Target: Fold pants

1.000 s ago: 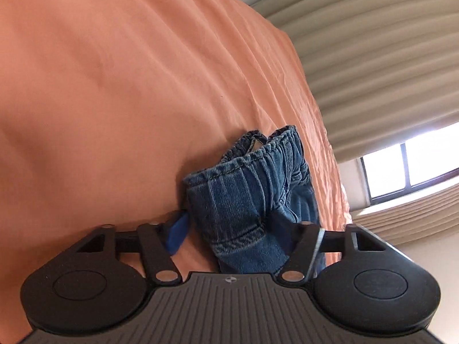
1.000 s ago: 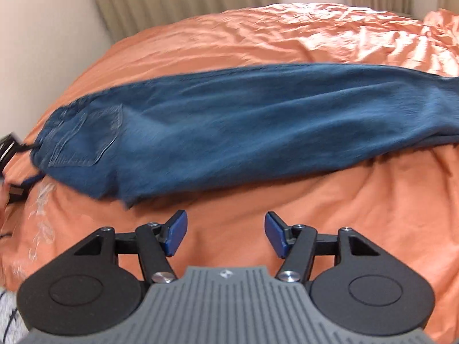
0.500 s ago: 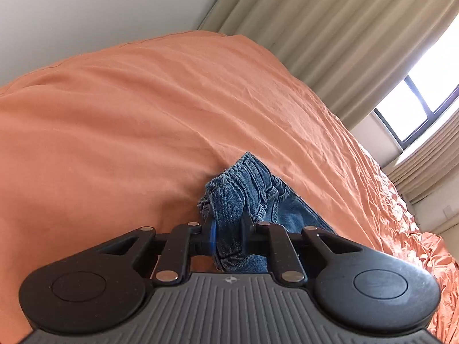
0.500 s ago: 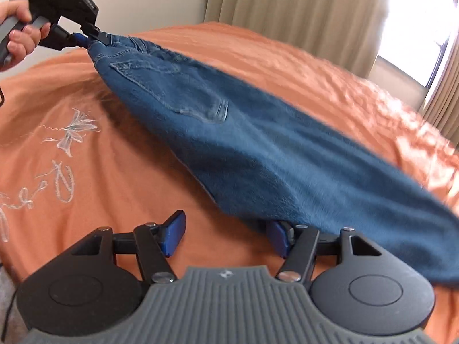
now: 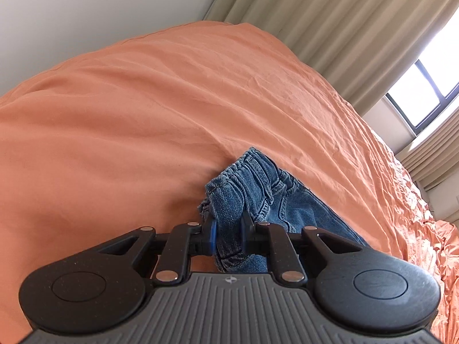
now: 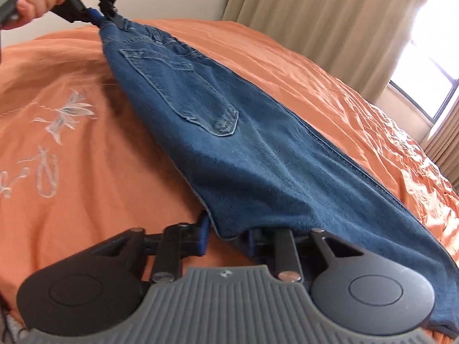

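A pair of blue denim pants (image 6: 258,149) stretches across the orange bed, back pocket (image 6: 183,91) up. My left gripper (image 5: 228,235) is shut on the elastic waistband (image 5: 246,177) and holds it lifted above the bed; it shows from outside in the right wrist view (image 6: 106,17), held by a hand. My right gripper (image 6: 226,236) is closed on the lower edge of the pants near the seat; the fabric drapes over its right finger and hides it.
The orange bedspread (image 5: 143,114) covers the whole bed, with white embroidery (image 6: 57,120) at the left. Beige curtains (image 5: 330,23) and a window (image 5: 424,91) stand behind the bed. A white wall (image 5: 86,8) is at the far left.
My left gripper closed on the waistband and lifted it. My right gripper moved in under the pants' edge and closed on it.
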Tool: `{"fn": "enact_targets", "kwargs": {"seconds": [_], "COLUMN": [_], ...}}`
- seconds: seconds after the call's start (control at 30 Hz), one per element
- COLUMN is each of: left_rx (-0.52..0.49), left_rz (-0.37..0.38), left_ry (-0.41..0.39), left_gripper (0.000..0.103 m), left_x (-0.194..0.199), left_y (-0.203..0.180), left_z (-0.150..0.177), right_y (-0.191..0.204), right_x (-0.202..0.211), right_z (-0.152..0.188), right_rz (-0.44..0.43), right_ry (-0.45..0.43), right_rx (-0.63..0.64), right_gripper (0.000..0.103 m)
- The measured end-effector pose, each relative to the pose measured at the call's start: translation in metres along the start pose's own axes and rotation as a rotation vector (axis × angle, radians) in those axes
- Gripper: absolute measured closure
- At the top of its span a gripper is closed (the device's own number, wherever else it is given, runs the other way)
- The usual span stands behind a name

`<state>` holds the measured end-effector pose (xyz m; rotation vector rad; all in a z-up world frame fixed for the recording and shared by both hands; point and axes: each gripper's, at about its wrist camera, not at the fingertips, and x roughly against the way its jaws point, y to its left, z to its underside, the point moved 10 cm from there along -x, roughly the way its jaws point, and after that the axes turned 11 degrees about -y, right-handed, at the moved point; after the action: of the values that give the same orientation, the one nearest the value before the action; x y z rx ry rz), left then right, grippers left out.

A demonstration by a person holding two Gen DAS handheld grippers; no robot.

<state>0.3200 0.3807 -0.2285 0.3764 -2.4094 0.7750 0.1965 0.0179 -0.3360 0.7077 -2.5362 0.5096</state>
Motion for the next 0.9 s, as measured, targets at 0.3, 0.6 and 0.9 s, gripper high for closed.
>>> {"fn": "enact_targets", "kwargs": {"seconds": [0.3, 0.6, 0.9], "left_rx": [-0.144, -0.393, -0.405], "left_rz": [-0.183, -0.287, -0.049], "left_ry": [0.09, -0.079, -0.114], "left_gripper": [0.084, 0.038, 0.033], "left_x": [-0.03, 0.024, 0.073], "left_y": [0.014, -0.024, -0.125], "left_z": [0.025, -0.002, 0.011], "right_y": [-0.007, -0.053, -0.233], "right_x": [-0.001, 0.05, 0.122], "right_z": [0.042, 0.044, 0.048], "right_rz": [-0.073, -0.069, 0.115], "right_ry": [0.095, 0.052, -0.014], "right_rx": [-0.324, -0.516, -0.804], "right_gripper": [0.1, 0.103, 0.074]}}
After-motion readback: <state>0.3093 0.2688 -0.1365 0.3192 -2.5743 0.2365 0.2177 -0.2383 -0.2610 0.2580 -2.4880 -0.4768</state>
